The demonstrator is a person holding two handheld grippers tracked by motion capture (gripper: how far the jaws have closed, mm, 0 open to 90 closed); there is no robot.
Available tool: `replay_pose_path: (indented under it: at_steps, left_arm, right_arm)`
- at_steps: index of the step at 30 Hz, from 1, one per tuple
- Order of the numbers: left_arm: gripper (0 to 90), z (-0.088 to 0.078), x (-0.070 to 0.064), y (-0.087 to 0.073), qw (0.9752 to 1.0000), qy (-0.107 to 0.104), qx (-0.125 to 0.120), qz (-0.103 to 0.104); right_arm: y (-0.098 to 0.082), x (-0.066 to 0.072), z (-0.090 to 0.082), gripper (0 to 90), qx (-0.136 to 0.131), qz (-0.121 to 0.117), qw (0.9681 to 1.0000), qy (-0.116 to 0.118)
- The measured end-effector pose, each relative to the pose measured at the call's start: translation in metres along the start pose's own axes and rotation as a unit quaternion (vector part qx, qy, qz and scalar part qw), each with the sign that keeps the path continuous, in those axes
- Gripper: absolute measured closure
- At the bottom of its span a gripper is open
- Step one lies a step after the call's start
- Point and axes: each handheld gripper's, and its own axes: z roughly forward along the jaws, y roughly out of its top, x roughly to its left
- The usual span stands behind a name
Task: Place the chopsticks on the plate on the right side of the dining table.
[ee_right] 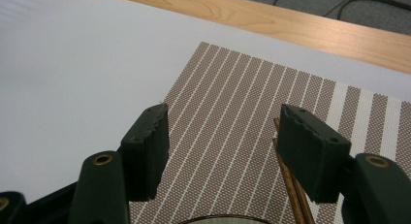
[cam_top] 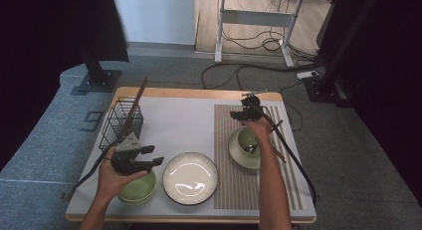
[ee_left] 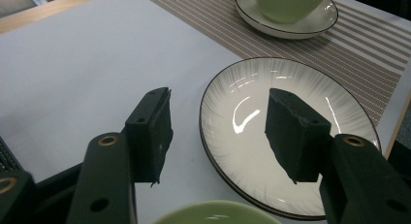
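With both our left gripper (cam_top: 158,155) and right gripper (cam_top: 238,114) open and empty, the chopsticks (ee_right: 291,185) by the cup (cam_top: 247,139) remain ungrasped.

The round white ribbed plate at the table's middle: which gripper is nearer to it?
Left. The left gripper hovers open just beside the white ribbed plate; the right gripper is farther, beyond the green cup.

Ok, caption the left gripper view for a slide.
Open left gripper poised above the white ribbed plate, with a pale green bowl below and a green cup on its saucer beyond.
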Motion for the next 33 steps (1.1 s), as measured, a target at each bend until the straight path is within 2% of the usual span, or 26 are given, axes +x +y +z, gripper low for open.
replay_pose_path:
  at_steps: [10, 16, 33]
  left_arm:
    - [42.7, 0.002, 0.0, -0.001, 1.0, 0.0, 0.005, 0.0]
    - [42.7, 0.003, 0.0, -0.001, 1.0, 0.0, 0.006, 0.0]
    - [42.8, 0.003, 0.001, -0.001, 1.0, 0.0, 0.007, -0.001]
  right_arm:
    - [-0.003, -0.012, 0.007, 37.0, 0.016, 0.019, 0.9997, -0.004]
    - [-0.004, -0.012, 0.011, 38.6, 0.015, 0.016, 0.9997, -0.009]
    - [-0.007, -0.016, 0.023, 38.8, 0.047, 0.022, 0.9986, -0.009]
